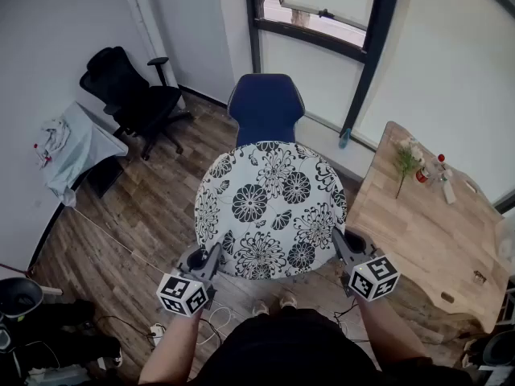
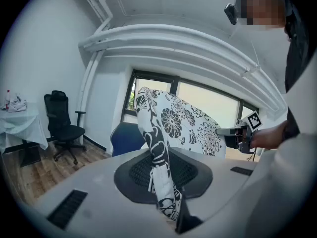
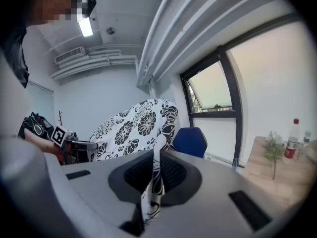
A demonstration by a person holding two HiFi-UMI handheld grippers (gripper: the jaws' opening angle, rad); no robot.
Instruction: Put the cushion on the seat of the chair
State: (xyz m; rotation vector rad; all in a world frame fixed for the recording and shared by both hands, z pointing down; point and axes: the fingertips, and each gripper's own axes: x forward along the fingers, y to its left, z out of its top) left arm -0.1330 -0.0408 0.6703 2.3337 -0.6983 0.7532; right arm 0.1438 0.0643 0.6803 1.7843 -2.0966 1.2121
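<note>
Both grippers sit nearest, level with each other: left gripper (image 1: 211, 257) pinched on near-left edge of floral cushion (image 1: 269, 207), right gripper (image 1: 339, 244) on near-right edge. Cushion held aloft between them. Blue chair (image 1: 265, 107) straight ahead, seat hidden beneath cushion. Likely next: forward and down.

Soft daylight from the window (image 1: 322, 6), fisheye-warped gripper views, perhaps slightly blurred edges.

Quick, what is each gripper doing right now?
Left gripper: closed on the cushion, at its edge.
Right gripper: closed on the cushion too.
</note>
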